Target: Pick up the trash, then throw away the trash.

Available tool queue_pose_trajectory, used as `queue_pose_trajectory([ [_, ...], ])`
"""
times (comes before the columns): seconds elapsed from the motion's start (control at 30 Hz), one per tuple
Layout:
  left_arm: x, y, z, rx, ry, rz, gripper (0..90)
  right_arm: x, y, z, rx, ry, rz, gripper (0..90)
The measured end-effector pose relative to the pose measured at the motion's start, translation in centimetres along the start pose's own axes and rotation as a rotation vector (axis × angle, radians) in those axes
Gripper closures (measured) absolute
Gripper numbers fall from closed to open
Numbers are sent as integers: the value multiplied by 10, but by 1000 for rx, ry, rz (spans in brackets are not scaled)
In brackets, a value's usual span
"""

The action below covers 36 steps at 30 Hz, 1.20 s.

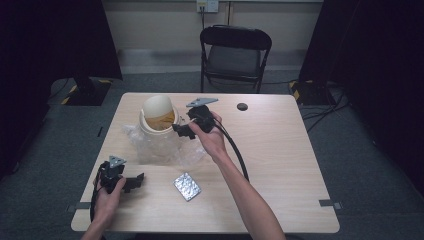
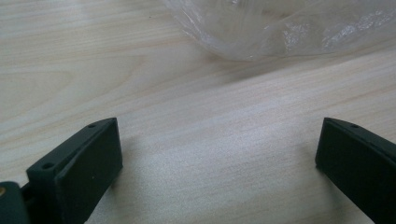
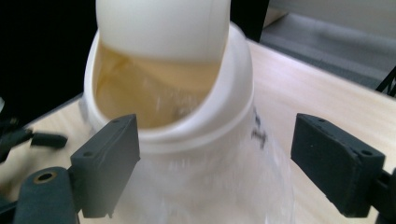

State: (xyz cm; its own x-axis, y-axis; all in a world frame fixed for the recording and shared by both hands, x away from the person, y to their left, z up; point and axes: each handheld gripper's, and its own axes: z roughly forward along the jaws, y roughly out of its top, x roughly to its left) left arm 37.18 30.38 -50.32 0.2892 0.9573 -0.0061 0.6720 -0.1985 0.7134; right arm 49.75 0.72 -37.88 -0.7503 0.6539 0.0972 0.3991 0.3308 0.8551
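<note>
Up close, open right tongs face bin rim.

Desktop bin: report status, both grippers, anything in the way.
Right gripper open at the bin, holding nothing. Left gripper open, idle on the table. Bin's swing lid tilted open. Foil pack lies clear.

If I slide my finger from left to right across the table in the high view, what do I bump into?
Left gripper → small bin with a swing lid → silver foil packet → right gripper → small black disc
</note>
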Motion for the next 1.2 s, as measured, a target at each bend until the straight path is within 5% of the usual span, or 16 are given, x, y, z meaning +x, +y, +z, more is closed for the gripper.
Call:
queue_pose_trajectory([
  [0.4, 0, 0, 0, 0, 0, 0, 0, 1, -37, -33, 19, -8, -3, 146],
  [0.7, 0, 0, 0, 0, 0, 0, 0, 7, -62, -40, 59, 0, 4, 157],
  [1.2, 0, 0, 0, 0, -1, 0, 0, 48, -124, -36, 149, 77, -8, 178],
])
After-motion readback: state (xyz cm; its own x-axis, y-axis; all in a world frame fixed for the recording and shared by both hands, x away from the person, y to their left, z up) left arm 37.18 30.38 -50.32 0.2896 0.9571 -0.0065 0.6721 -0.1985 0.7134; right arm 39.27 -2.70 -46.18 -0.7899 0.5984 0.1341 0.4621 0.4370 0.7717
